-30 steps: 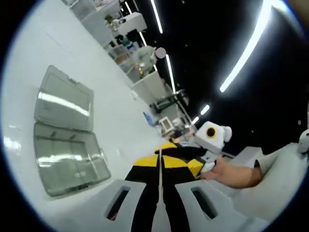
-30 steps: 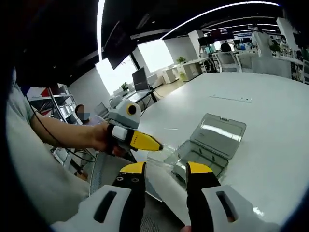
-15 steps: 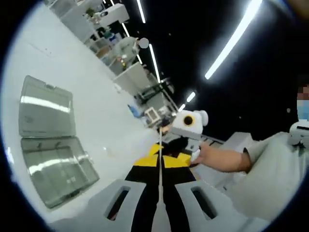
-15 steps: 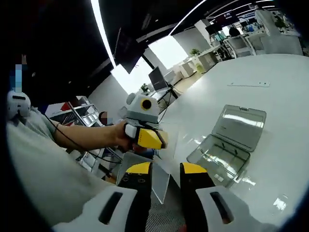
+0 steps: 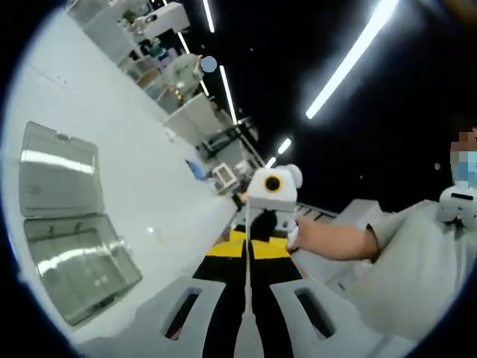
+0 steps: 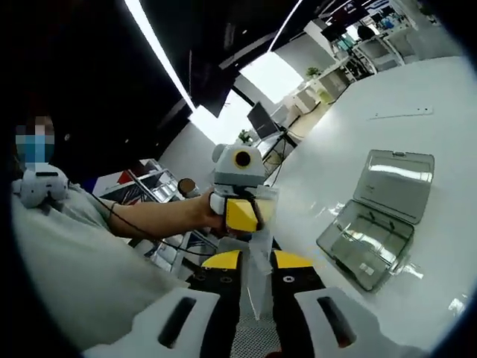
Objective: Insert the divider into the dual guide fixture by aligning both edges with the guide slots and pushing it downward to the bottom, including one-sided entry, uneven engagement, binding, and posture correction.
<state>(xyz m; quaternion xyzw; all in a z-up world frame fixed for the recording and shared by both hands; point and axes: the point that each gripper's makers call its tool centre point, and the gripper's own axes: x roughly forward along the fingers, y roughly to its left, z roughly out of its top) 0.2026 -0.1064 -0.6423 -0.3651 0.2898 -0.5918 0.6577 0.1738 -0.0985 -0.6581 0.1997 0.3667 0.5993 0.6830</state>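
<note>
Divider [image 6: 257,257]: thin clear sheet, held in the air between the two grippers, above the table's near edge and well apart from the fixture

Left gripper [image 5: 247,246]: jaws nearly closed on one edge of the divider, which is seen edge-on as a pale line running forward between the yellow tips

Right gripper [image 6: 256,261]: jaws drawn close on the opposite edge of the sheet; the left gripper is seen just ahead of these jaws, facing them, so the divider is pinched from both ends

Dual guide fixture [image 6: 370,250]: clear hinged box, lid [image 6: 395,173] laid open, resting on the white table [image 6: 455,104]; ahead and to the right of the right gripper's jaws, ahead and to the left of the left gripper's jaws [image 5: 74,261]. Guide slots cannot be made out

Step in hand, as judged: carrying and squaring the sheet before entry. It is best done with both grips kept level so the sheet is not bowed, the divider brought over the open tray, and both edges checked against their slots before any downward push. One-sided entry would be expected to bind; the high side should then be lowered rather than forced
</note>
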